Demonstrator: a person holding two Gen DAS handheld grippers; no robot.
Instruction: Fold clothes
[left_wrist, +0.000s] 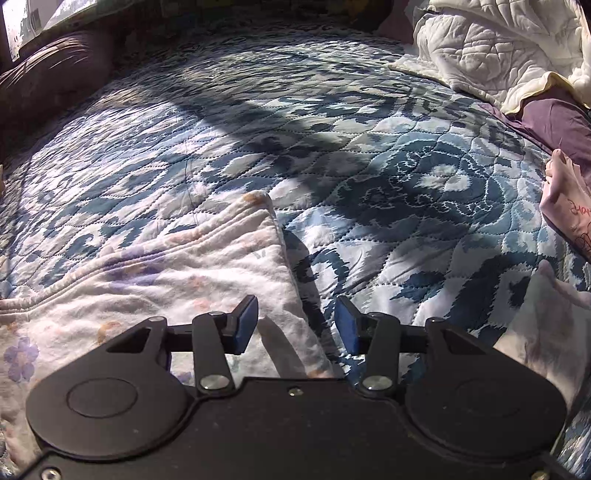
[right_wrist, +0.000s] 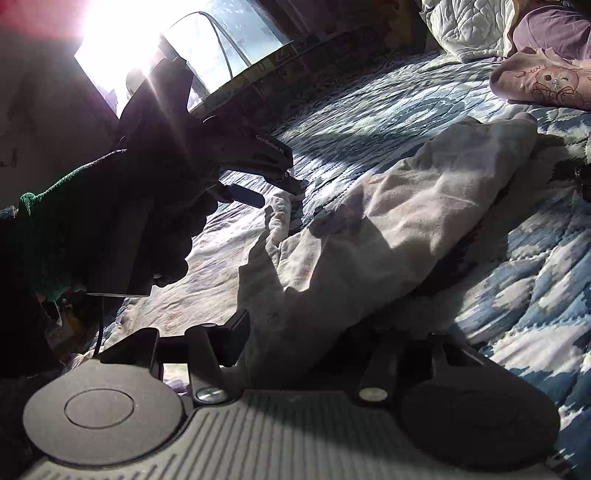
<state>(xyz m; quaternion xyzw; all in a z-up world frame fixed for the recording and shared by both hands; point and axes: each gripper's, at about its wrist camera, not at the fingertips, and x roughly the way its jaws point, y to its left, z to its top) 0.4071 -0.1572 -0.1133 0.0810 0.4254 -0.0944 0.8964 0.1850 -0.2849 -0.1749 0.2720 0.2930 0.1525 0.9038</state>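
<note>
In the left wrist view, the left gripper (left_wrist: 295, 325) was seen with its blue-padded fingers spread and nothing between them, poised just above the right edge of a white floral garment (left_wrist: 155, 273) laid flat on the blue patterned quilt (left_wrist: 406, 184). The step was judged to be the start of a fold, the edge not yet taken. The next move was judged to call for a descent and a closing on that hem. A pink printed garment (left_wrist: 565, 210) was cut off at the right border.

In the right wrist view, the right gripper (right_wrist: 295, 332) was largely buried under bunched white cloth; one finger showed at the left, the other was hidden, so a grip could not be confirmed. The left gripper (right_wrist: 273, 184) appeared in silhouette against window glare, its detail lost.
</note>
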